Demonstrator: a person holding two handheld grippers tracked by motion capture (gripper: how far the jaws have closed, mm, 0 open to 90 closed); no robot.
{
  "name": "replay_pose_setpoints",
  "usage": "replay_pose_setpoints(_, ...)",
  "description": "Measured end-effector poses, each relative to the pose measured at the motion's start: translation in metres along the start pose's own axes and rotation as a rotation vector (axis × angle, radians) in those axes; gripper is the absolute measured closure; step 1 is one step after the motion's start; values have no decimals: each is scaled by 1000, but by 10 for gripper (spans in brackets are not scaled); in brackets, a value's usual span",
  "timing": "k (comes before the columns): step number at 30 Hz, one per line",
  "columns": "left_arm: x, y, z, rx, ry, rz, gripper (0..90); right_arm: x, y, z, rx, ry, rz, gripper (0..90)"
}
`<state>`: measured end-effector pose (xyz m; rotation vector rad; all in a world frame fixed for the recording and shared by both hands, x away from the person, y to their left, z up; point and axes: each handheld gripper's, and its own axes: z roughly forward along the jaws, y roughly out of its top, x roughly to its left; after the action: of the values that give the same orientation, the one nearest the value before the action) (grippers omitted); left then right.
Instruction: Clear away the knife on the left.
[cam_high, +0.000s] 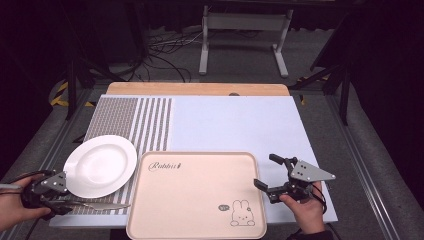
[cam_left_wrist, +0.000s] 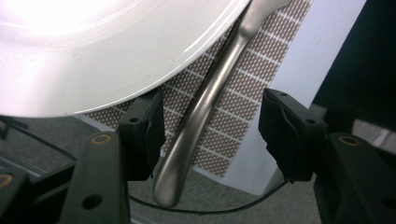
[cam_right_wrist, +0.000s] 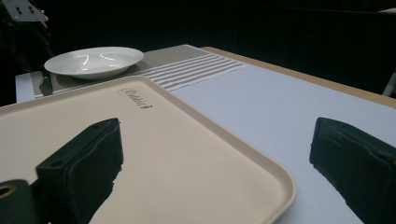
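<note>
While L gripper (cam_left_wrist: 210, 135) straddles utensil handle (cam_left_wrist: 205, 102) untouched, R gripper (cam_high: 272, 175) wide, plate (cam_high: 100, 165), tray (cam_high: 195, 195) bare

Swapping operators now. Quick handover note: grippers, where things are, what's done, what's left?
Left gripper: jaws open, straddling the metal utensil handle, pads not on it yet.
Right gripper: open, holding nothing, hovering over the beige tray's right edge.
Utensil lies on the striped placemat, near the table's front edge, just in front of the white plate.
Done: left gripper lined up on the handle.
Left: close, lift, place it.
</note>
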<state>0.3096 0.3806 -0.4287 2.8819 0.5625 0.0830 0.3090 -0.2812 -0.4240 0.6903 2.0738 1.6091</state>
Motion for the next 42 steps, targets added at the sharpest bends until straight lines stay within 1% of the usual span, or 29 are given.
replay_pose_setpoints(3, -1, -1, 3, -10, 0, 57, 467, 0, 0, 0, 2, 1, 0, 35)
replay_pose_setpoints(4, -2, -1, 4, -14, 3, 83, 476, 0, 0, 0, 2, 2, 0, 35)
replay_pose_setpoints(6, -3, 0, 5, -22, 8, 114, 511, 0, 0, 0, 3, 4, 0, 35)
replay_pose_setpoints(7, -4, 1, 5, -19, 8, 124, 526, 0, 0, 0, 4, 4, -1, 35)
replay_pose_setpoints(8, -4, 2, 6, -13, 9, 153, 542, 0, 0, 0, 5, 5, -3, 35)
replay_pose_setpoints(9, -4, 3, 6, -12, 12, 164, 563, 1, 0, 1, 6, 6, -4, 35)
replay_pose_setpoints(11, -4, 5, 8, -10, 4, 184, 583, 1, 0, 1, 7, 11, -5, 35)
replay_pose_setpoints(13, -4, 5, 11, -19, -8, 197, 602, 1, 0, 1, 8, 13, -7, 35)
replay_pose_setpoints(15, -4, 6, 12, -21, -7, 210, 610, 1, 0, 1, 8, 15, -7, 35)
replay_pose_setpoints(16, -4, 7, 11, -29, -7, 223, 639, 1, 0, 1, 8, 15, -7, 35)
replay_pose_setpoints(17, -4, 8, 11, -20, -6, 228, 659, 1, 0, 1, 8, 16, -8, 35)
replay_pose_setpoints(19, -3, 10, 12, -8, -8, 253, 674, 2, -1, 2, 11, 18, -6, 35)
replay_pose_setpoints(20, -3, 12, 12, -4, -15, 254, 684, 2, -2, 3, 14, 18, -6, 35)
replay_pose_setpoints(23, -3, 16, 12, 27, -20, 290, 702, 3, -2, 5, 21, 26, -10, 35)
replay_pose_setpoints(24, -3, 16, 12, 27, -20, 290, 706, 3, -2, 5, 21, 26, -10, 35)
replay_pose_setpoints(25, -3, 18, 12, 40, -25, 299, 706, 4, -2, 5, 22, 28, -14, 35)
replay_pose_setpoints(26, -2, 19, 12, 43, -28, 308, 714, 4, -2, 5, 22, 30, -13, 35)
replay_pose_setpoints(27, -2, 19, 12, 54, -31, 305, 723, 4, -2, 5, 21, 29, -14, 35)
replay_pose_setpoints(28, 0, 20, 12, 55, -40, 317, 726, 4, -2, 5, 21, 30, -13, 35)
replay_pose_setpoints(31, 2, 22, 12, 69, -51, 323, 755, 4, -3, 5, 22, 32, -13, 35)
replay_pose_setpoints(32, 2, 23, 12, 76, -46, 339, 759, 4, -3, 5, 22, 34, -13, 35)
replay_pose_setpoints(33, 2, 24, 12, 89, -46, 345, 778, 4, -3, 5, 22, 35, -13, 35)
replay_pose_setpoints(35, 2, 27, 13, 106, -47, 359, 786, 4, -3, 5, 21, 37, -13, 35)
replay_pose_setpoints(36, 1, 29, 13, 121, -42, 370, 791, 4, -3, 5, 20, 38, -13, 35)
replay_pose_setpoints(37, 1, 30, 13, 129, -40, 371, 793, 4, -3, 5, 20, 38, -13, 35)
replay_pose_setpoints(41, 1, 31, 13, 135, -42, 387, 794, 4, -3, 5, 19, 42, -11, 35)
replay_pose_setpoints(42, 0, 31, 13, 136, -40, 385, 794, 4, -3, 5, 19, 43, -11, 35)
